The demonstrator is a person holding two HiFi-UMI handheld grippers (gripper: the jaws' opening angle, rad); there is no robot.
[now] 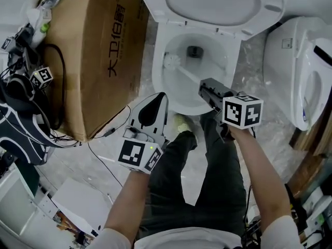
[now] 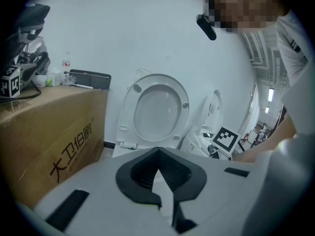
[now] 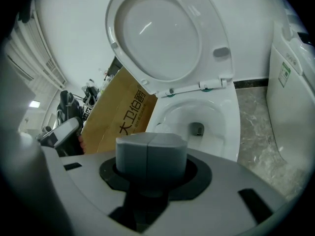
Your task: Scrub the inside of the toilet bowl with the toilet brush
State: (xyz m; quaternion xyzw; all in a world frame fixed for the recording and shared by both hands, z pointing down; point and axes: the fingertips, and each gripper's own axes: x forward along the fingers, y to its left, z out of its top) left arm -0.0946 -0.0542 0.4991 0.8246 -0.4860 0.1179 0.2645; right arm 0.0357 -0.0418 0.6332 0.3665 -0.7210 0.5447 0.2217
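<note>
The white toilet bowl (image 1: 228, 51) stands open at the top of the head view, its lid (image 1: 210, 1) raised. The toilet brush (image 1: 171, 61) has its white bristle head down against the bowl's left inner wall, and its handle (image 1: 189, 77) slants back to my right gripper (image 1: 206, 90), which is shut on the handle's end. In the right gripper view the grey handle end (image 3: 150, 154) fills the jaws and hides the brush head; the bowl (image 3: 231, 127) lies beyond. My left gripper (image 1: 155, 104) hangs shut and empty beside the bowl's front left rim, facing the lid (image 2: 155, 112).
A large cardboard box (image 1: 88, 51) stands close on the toilet's left, with cables and black gear (image 1: 21, 102) beyond it. A second white toilet (image 1: 306, 71) stands at the right. The person's legs (image 1: 207, 175) are in front of the bowl on marble floor.
</note>
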